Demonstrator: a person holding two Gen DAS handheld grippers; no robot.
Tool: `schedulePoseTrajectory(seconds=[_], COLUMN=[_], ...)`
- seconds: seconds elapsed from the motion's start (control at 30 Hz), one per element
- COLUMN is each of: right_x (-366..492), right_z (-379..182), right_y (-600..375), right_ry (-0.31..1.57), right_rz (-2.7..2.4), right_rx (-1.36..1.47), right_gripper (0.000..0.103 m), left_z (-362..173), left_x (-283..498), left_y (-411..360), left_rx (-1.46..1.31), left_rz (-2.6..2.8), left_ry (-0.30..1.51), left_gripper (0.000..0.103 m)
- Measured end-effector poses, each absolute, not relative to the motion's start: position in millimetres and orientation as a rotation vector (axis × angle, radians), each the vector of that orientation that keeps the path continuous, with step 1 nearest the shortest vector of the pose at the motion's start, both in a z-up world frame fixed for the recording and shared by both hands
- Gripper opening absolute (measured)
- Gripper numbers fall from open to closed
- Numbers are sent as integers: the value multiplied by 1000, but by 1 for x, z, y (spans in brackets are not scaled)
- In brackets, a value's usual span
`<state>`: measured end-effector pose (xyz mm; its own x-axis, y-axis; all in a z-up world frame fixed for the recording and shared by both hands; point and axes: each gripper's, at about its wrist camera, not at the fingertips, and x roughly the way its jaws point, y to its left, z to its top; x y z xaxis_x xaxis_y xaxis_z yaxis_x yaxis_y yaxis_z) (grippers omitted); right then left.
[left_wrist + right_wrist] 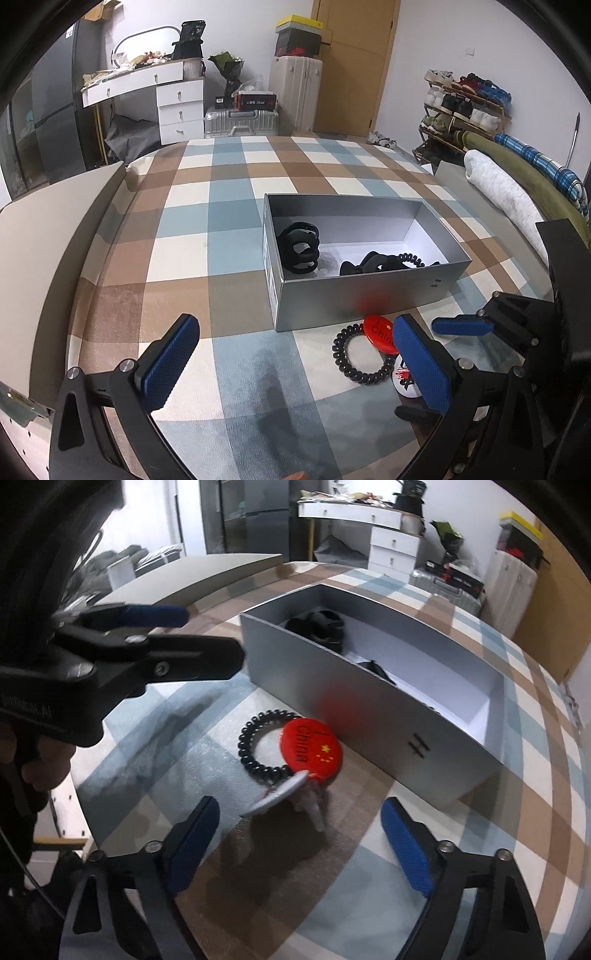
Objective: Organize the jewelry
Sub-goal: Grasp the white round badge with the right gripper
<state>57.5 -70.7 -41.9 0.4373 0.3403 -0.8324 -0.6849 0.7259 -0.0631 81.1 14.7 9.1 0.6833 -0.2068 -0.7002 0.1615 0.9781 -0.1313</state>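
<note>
Red badge (312, 751) on black coil tie (258, 753), beside box (369, 701)

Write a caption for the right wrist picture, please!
Open right tool nears a red badge and black coil hair tie beside the grey box.

Even indoor light, fisheye-warped edges (right view perhaps motion-blurred).

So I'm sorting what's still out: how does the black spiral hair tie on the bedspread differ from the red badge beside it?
The spiral hair tie is black, the red badge bright red with "China" and yellow stars. The tie is an open coiled ring; the badge is a solid disc. The tie lies flat; the badge rests partly on it. Both sit outside the grey box.
</note>
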Motion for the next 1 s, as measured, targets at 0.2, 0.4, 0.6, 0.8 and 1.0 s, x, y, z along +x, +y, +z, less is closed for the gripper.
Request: schedulePoseTrajectory(seconds=[0.2, 0.4, 0.6, 0.8, 1.0], right_x=[56, 54, 51, 55, 52], right_z=[-42, -43, -42, -38, -27], right_y=[-69, -68, -68, -74, -82], right_ry=[855, 860, 863, 858, 827], right_rz=[638, 662, 690, 698, 728], right_rx=[-469, -474, -466, -429, -363], right_gripper=[70, 65, 39, 23, 23], left_z=[7, 4, 2, 2, 1], left_x=[82, 82, 83, 83, 83], left_y=[15, 12, 11, 11, 11], left_rx=[-63, -53, -45, -45, -45], left_rz=[-209, -216, -216, -215, -210], left_ry=[802, 817, 829, 830, 836], left_gripper=[102, 102, 102, 102, 102])
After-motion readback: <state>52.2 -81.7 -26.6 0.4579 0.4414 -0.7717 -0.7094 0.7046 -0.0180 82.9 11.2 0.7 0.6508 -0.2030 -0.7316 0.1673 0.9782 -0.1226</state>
